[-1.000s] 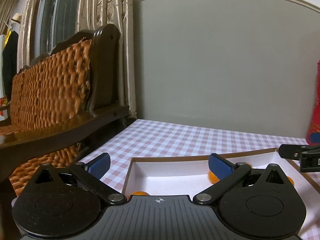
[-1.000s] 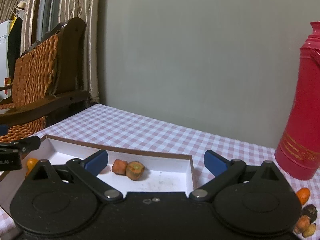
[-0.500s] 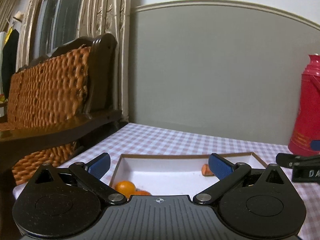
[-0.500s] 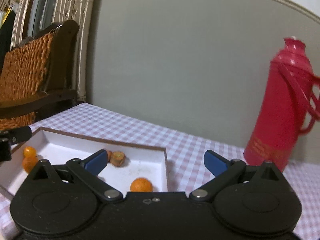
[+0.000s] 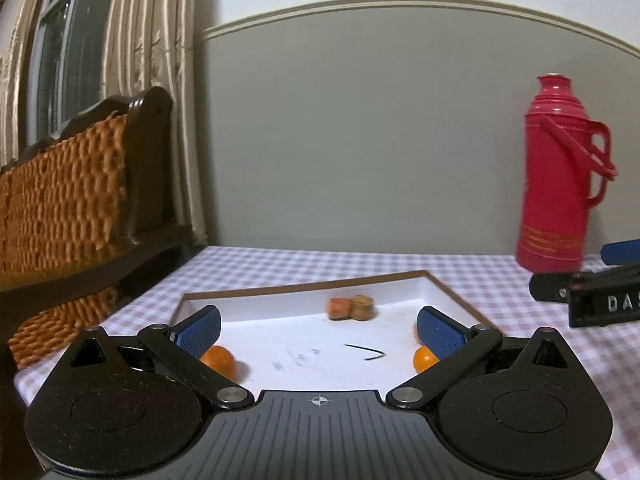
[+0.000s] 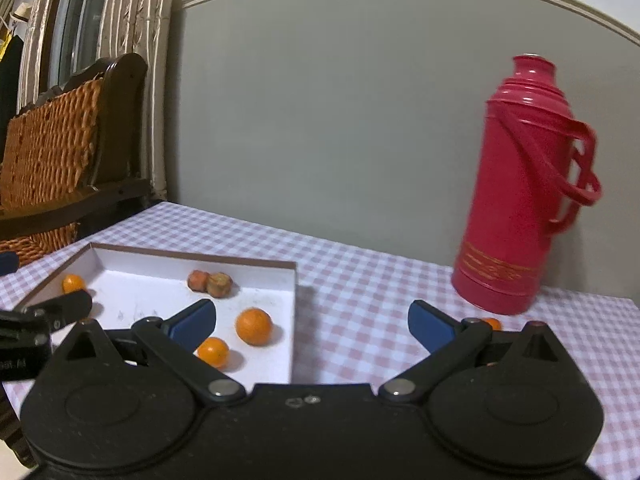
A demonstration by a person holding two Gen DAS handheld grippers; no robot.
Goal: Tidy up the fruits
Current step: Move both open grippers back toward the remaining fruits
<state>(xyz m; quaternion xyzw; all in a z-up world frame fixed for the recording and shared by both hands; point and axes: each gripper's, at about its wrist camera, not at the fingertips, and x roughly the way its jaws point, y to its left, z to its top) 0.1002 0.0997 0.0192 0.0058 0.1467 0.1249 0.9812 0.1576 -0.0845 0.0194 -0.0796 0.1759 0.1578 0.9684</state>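
A white shallow tray [image 5: 304,286] with a brown rim lies on the pink checked tablecloth. It holds small oranges [image 5: 218,360] and two brownish fruits [image 5: 352,307] near its far wall. My left gripper [image 5: 318,330] hovers open over the tray's near side, nothing between its blue pads. In the right wrist view the tray [image 6: 192,255] sits to the left with three oranges [image 6: 254,326] and the brownish fruits [image 6: 210,282]. My right gripper [image 6: 312,322] is open over the tray's right edge and holds nothing. One small orange [image 6: 492,323] lies on the cloth behind the right finger.
A tall red thermos [image 6: 520,188] stands on the table at the back right, also seen as the thermos [image 5: 560,176] from the left. A dark wooden chair with a woven back [image 5: 72,184] is close to the table's left edge. A grey wall runs behind.
Both grippers have pulled back from the tray and swung right, so more of the tray floor and the thermos show. Both stayed open.
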